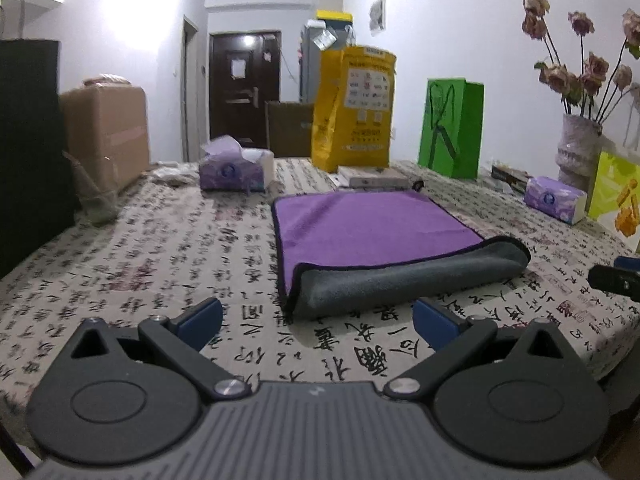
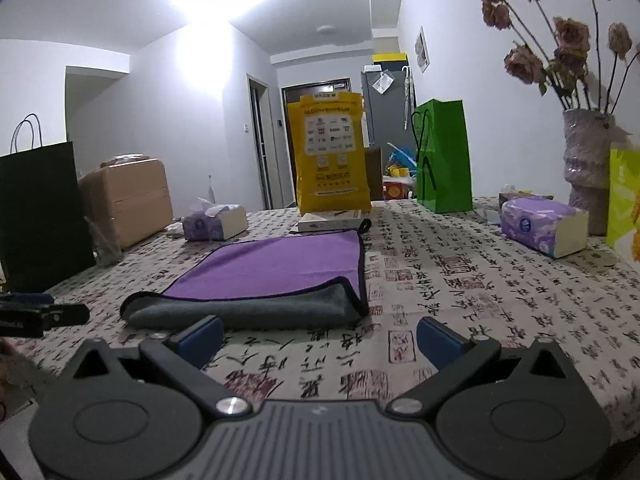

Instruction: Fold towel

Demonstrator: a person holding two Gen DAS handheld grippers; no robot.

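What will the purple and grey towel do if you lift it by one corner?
The purple and grey microfibre towel would probably flop and hang, since its near grey edge already curls over softly. It looks thin and flat, so likely light. It may drag along the calligraphy-print tablecloth rather than slide, both being cloth.

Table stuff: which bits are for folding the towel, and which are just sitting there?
For the job: purple towel, left claw, right claw.

Just sitting there: tissue packs, yellow bag, green bag, flower vase, cardboard box.
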